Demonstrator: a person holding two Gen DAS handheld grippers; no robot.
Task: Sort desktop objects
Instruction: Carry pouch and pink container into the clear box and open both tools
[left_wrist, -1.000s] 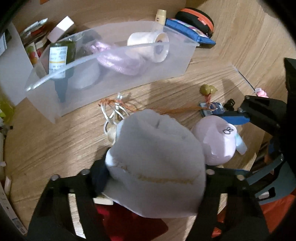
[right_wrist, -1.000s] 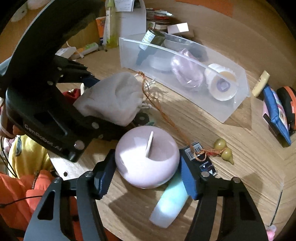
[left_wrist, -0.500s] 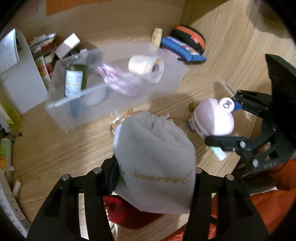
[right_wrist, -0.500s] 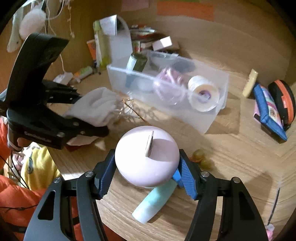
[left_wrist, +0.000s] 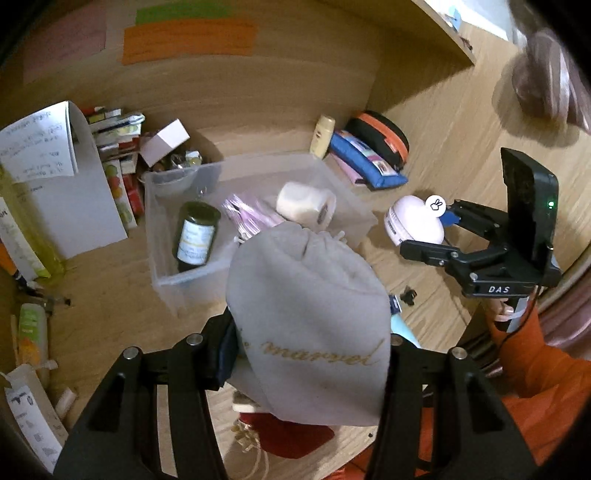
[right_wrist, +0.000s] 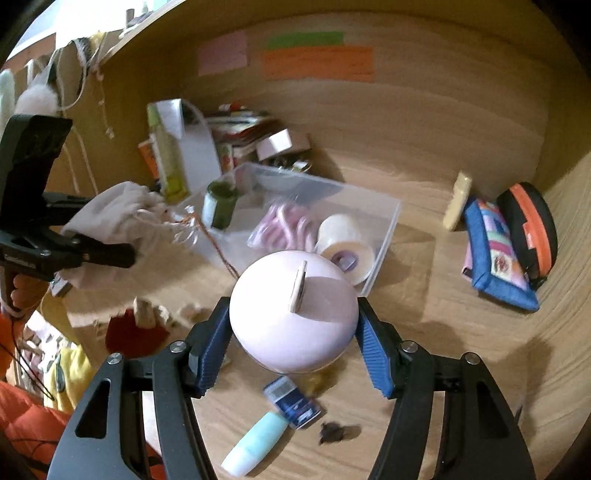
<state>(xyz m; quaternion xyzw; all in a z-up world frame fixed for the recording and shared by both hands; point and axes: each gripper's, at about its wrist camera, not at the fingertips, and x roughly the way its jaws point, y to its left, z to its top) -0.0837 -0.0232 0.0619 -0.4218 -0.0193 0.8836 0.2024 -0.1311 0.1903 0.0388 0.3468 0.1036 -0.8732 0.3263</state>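
My left gripper (left_wrist: 310, 354) is shut on a grey drawstring pouch (left_wrist: 310, 317) with gold lettering and holds it above the desk, near the clear plastic bin (left_wrist: 162, 280). My right gripper (right_wrist: 291, 339) is shut on a round pale pink object (right_wrist: 291, 314) with a small tab on top and holds it above the desk, just in front of the bin (right_wrist: 384, 243). The pink object (left_wrist: 413, 221) also shows in the left wrist view, to the right of the bin. The bin holds a dark jar (left_wrist: 195, 236), a pink bundle (left_wrist: 247, 218) and a white tape roll (left_wrist: 306, 203).
On the desk lie a mint tube (right_wrist: 255, 443), a blue card (right_wrist: 295, 402), a red pouch (left_wrist: 291, 435), a blue pencil case (right_wrist: 495, 251), a black-and-orange case (right_wrist: 532, 229) and a cream bottle (right_wrist: 458, 199). Books, boxes and a white stand (left_wrist: 85, 199) crowd the back left.
Both grippers have risen from the desk with their objects, and the bin and desk look farther away. The pink object has moved closer to the bin's right end.
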